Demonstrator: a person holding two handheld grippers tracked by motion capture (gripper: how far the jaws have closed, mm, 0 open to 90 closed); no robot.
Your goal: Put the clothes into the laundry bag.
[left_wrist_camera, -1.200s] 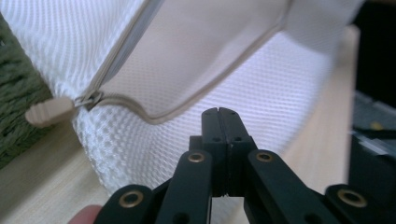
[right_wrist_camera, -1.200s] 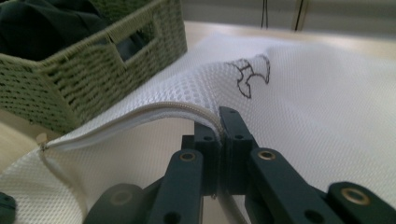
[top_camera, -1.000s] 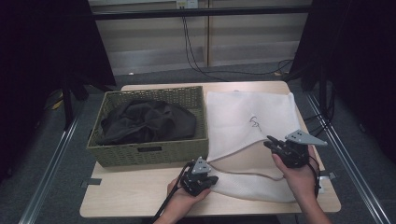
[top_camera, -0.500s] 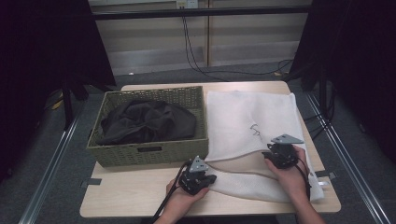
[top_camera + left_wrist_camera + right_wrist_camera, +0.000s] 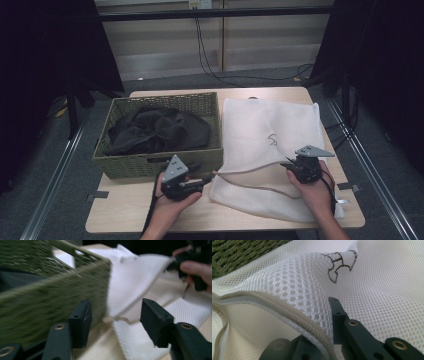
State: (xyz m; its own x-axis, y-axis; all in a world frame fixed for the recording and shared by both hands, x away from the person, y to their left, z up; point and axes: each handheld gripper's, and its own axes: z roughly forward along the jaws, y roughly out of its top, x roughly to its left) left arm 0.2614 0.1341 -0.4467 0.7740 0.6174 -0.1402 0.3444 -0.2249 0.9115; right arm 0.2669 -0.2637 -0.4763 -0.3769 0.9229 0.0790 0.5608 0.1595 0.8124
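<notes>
A white mesh bag [image 5: 270, 125] lies on the right half of the table, its zippered mouth facing me. My right gripper [image 5: 287, 166] is shut on the upper zipper edge and holds it raised; in the right gripper view the mesh [image 5: 382, 290] drapes over the jaws of the right gripper [image 5: 319, 322]. My left gripper [image 5: 207, 178] sits by the basket's front right corner. Its jaws have just been opening. In the left gripper view the bag's corner [image 5: 110, 319] lies between the spread jaws of the left gripper [image 5: 116, 315], untouched by either.
A green woven basket [image 5: 150, 165] holding a dark garment [image 5: 155, 131] fills the table's left half, and its wall [image 5: 45, 305] stands close to my left gripper. The right hand [image 5: 195, 265] appears far off. Bare table [image 5: 125, 210] runs along the front edge.
My left gripper has opened, let go of the bag's corner and drawn back to the left and up. My right gripper has sunk a little with the zipper edge.
</notes>
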